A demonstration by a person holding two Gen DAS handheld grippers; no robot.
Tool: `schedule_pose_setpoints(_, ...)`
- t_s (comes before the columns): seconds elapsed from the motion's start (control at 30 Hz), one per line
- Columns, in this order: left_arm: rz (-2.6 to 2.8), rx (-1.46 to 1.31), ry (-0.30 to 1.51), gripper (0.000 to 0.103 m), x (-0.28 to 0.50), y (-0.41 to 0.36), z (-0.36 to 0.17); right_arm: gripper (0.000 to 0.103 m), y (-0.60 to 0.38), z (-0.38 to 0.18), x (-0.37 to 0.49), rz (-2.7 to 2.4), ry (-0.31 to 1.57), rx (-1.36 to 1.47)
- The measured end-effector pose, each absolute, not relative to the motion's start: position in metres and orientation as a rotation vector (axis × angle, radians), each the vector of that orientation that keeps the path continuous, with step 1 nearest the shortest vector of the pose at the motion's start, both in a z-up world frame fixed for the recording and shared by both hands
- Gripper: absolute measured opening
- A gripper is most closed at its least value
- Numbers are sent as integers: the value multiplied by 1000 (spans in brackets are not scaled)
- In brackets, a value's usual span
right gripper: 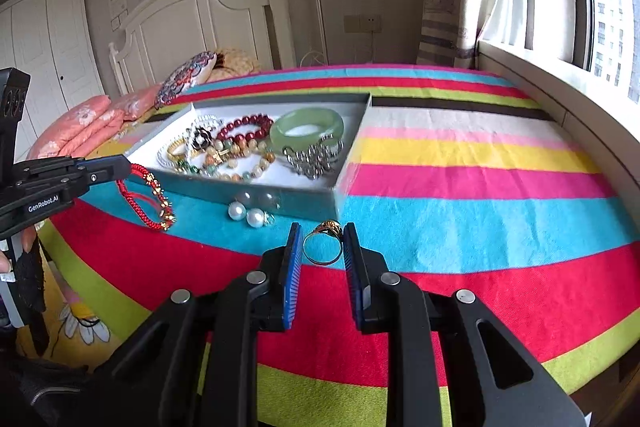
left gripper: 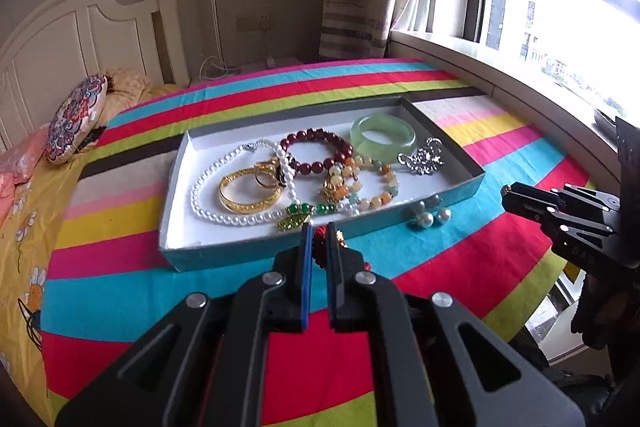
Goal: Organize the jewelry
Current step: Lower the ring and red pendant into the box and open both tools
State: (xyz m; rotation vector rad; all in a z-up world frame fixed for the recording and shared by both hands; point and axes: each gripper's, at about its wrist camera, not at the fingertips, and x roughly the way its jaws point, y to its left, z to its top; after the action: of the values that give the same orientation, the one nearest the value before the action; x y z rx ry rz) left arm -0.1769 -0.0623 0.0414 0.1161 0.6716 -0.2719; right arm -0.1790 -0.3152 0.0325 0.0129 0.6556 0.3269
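My left gripper [left gripper: 320, 231] is shut on a red cord bracelet [left gripper: 320, 241] with gold beads, just in front of the tray's near wall. In the right wrist view the bracelet [right gripper: 146, 197] hangs from the left gripper [right gripper: 122, 165], its lower end close to the striped cloth. My right gripper [right gripper: 323, 227] is shut on a gold ring [right gripper: 323, 243], which stands upright between the blue pads. The shallow tray [left gripper: 224, 255] holds a green jade bangle [left gripper: 382, 137], a dark red bead bracelet [left gripper: 316, 151], a gold bangle [left gripper: 248, 191], a pearl necklace [left gripper: 206, 187] and a silver brooch [left gripper: 422, 157].
Pearl earrings [right gripper: 246, 213] lie on the blue stripe against the tray's outer wall [right gripper: 304, 203]. The striped cloth [right gripper: 460, 179] covers a round surface. A window sill [right gripper: 560, 107] runs along the right, a bed with a patterned pillow [left gripper: 76, 117] lies to the left.
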Motion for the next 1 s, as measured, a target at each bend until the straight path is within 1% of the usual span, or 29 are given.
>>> schedule_pose_setpoints(0.27,-273,143,579,3,-187,-61,84,21,-310,55,-185,348,608,-7)
schedule_pose_setpoints(0.5,-299,173,521,3,-176,-67,114,21,-300,65,-180,364,587,-30)
schedule_pose_setpoints(0.8,-364,251,534,3,-114,-101,129,21,-273,73,-155,423,581,-66)
schedule_pose_setpoints(1.0,-352,273,585,3,-61,-120,113,21,-256,64,-129,464,629,-60)
